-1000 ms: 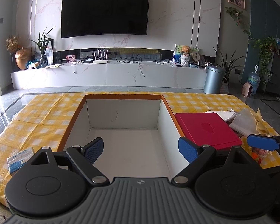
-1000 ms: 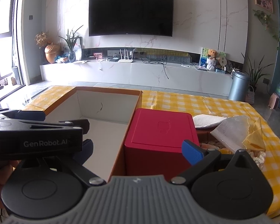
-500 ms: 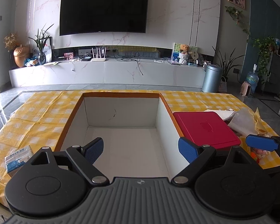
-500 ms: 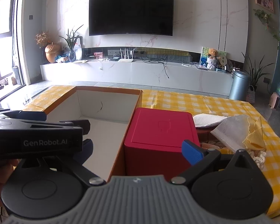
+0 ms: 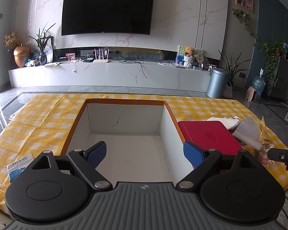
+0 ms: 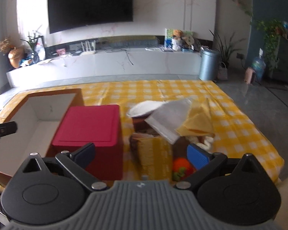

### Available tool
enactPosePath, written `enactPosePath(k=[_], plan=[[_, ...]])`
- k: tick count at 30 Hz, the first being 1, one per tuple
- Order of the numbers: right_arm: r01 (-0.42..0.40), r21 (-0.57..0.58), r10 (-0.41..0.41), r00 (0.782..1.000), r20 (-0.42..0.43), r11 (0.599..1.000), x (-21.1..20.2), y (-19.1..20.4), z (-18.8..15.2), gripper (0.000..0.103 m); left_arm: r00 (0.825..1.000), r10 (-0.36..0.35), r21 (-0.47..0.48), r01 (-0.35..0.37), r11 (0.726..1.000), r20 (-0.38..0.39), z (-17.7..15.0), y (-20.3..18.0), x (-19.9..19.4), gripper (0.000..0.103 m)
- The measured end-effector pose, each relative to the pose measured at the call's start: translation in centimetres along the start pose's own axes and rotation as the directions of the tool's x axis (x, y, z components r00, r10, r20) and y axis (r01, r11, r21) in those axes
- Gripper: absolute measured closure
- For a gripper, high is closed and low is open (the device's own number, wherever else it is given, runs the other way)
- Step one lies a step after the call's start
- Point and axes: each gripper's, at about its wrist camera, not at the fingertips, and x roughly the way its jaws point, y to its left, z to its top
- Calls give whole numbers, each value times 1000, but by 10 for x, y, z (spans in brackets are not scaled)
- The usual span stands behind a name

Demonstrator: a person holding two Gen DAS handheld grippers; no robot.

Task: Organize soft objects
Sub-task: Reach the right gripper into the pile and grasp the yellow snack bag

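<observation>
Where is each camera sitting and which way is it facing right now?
Left wrist: on the left gripper, looking into the open white box; both blue fingers spread, and the right gripper's tip pokes in at right.
Right wrist: on the right gripper, aimed over the red box and the pile of soft things; fingers spread.
Shared: both boxes, the yellow checked cloth, the TV.

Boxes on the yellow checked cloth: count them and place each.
3. The big open white-lined box sits at left, the red lidded box touches its right side, and an open cardboard box stands right of that. More may hide behind.
</observation>
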Motion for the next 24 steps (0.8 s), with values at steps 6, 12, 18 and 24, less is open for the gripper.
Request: enactPosePath(k=[6, 12, 18, 24], plan=[[78, 101, -57, 980, -192, 992, 39, -46, 2, 3, 1000, 1, 19, -1, 1000, -1, 1, -5, 3, 0], [63, 108, -34, 967, -251, 992, 66, -59, 2, 4, 1000, 2, 49, -1, 999, -21, -2, -8, 10, 0], [81, 17, -72, 948, -309, 997, 102, -61, 11, 4, 999, 3, 56, -1, 998, -32, -3, -10, 13, 0], [47, 0, -45, 942, -332, 999, 107, -53, 13, 14, 999, 11, 56, -9, 998, -37, -3, -8, 15, 0]])
